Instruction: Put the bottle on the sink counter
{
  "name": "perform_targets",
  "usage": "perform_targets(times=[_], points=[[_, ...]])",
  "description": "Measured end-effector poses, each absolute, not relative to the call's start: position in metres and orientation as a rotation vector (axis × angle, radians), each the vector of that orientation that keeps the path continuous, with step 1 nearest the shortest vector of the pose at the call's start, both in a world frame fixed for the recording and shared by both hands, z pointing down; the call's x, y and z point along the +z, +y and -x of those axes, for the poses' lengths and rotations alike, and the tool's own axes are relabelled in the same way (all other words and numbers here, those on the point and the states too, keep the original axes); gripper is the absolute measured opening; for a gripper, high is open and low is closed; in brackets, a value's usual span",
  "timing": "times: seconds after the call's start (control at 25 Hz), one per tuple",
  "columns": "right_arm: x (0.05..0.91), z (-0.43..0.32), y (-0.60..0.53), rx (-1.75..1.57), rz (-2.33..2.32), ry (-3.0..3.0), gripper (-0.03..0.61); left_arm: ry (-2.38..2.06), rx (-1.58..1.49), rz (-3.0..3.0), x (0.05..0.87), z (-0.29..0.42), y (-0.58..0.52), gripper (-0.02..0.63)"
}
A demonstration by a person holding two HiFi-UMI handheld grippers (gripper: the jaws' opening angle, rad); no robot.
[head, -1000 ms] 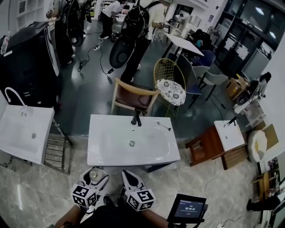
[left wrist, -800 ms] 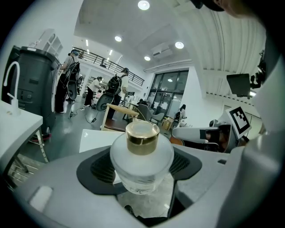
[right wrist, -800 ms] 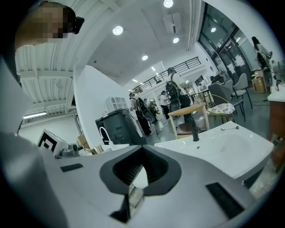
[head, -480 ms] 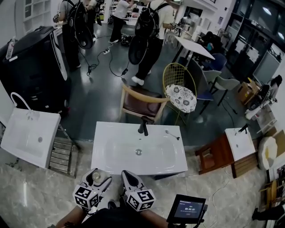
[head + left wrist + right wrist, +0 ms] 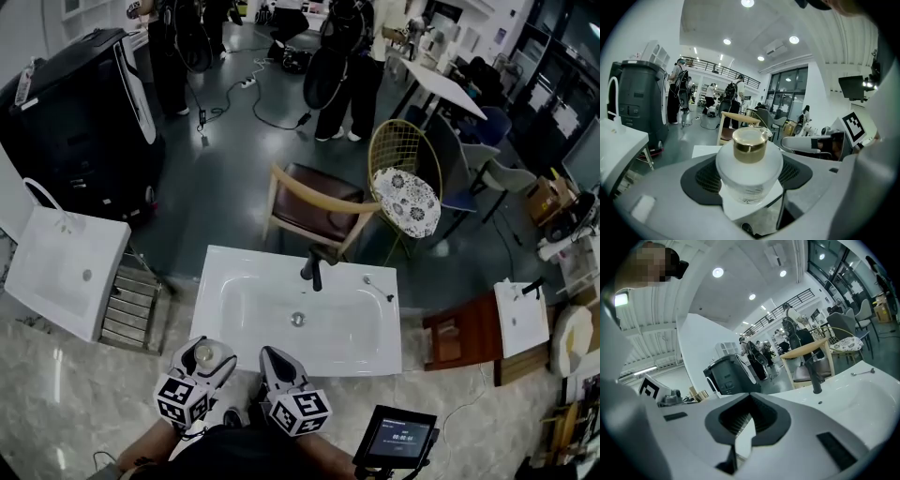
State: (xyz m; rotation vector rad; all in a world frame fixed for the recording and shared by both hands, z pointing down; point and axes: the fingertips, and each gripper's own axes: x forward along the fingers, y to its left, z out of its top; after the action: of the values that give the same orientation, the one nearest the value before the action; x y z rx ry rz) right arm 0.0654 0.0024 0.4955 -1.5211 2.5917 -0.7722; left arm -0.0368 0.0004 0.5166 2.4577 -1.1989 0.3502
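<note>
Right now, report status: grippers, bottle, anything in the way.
Left gripper shut on bottle, short of sink counter. Right gripper shut, empty. Faucet at far rim; near rim unobstructed.

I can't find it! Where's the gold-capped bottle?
The frosted glass bottle with a gold cap sits in the left hand-held gripper, low in the head view, before the white sink.
</note>
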Motion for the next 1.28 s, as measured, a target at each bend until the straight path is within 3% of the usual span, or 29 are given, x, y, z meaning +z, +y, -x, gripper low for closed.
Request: perform_targets(times=[0.84,1.28], points=[[0.498,-0.096,-0.075,-0.796,1.412,2.626,-0.005,-1.335,0.408,-2.397,0.523,0.011,-0.071,0.337],[0.499,-0.096,-0.098,-0.780,1.444,2.626,-0.005,-1.437,0.495,-2.385,0.538,0.039,-0.120,0.337]])
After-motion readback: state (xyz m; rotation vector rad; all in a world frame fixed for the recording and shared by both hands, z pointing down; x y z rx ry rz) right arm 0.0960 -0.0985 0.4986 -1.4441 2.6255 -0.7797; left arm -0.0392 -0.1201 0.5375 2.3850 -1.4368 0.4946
